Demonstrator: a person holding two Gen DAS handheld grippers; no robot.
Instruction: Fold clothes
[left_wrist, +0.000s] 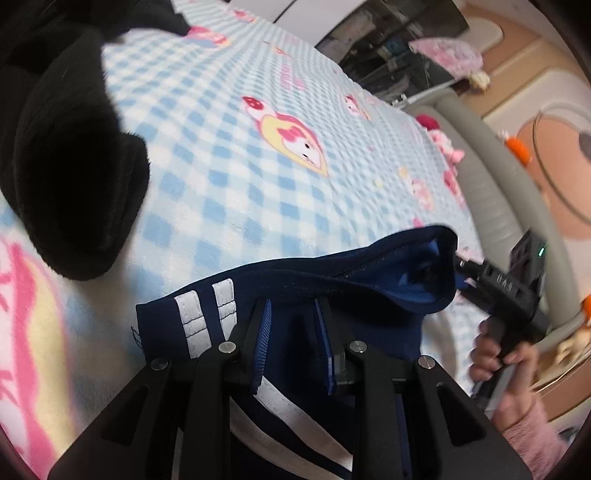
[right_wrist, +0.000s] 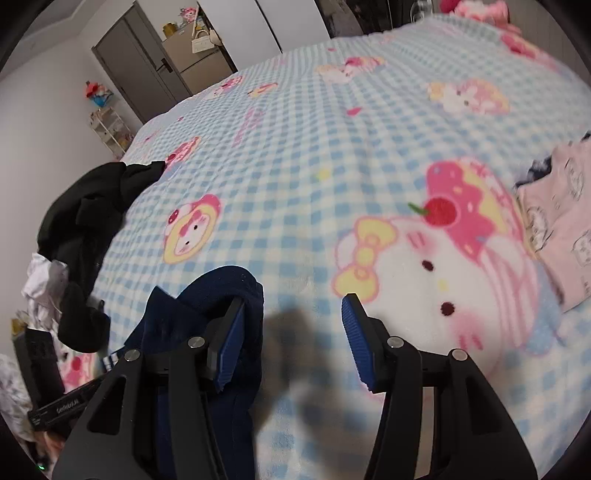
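Note:
A navy garment with white stripes (left_wrist: 295, 291) is lifted above the blue-checked bed blanket (left_wrist: 229, 140). My left gripper (left_wrist: 293, 314) is shut on the navy garment near its striped edge, fabric pinched between the blue pads. My right gripper (right_wrist: 295, 314) is open; its jaws stand wide apart over the blanket (right_wrist: 332, 166). The garment (right_wrist: 207, 306) drapes over its left finger (right_wrist: 231, 332), nothing lies between the pads. In the left wrist view the right gripper's body (left_wrist: 517, 295) and the hand holding it show at the garment's far end.
A black garment pile (left_wrist: 66, 147) lies at the left; it also shows in the right wrist view (right_wrist: 88, 221) with white cloth (right_wrist: 44, 284). A folded pink garment (right_wrist: 561, 225) lies at the right. The grey padded headboard (left_wrist: 491, 192) borders the bed.

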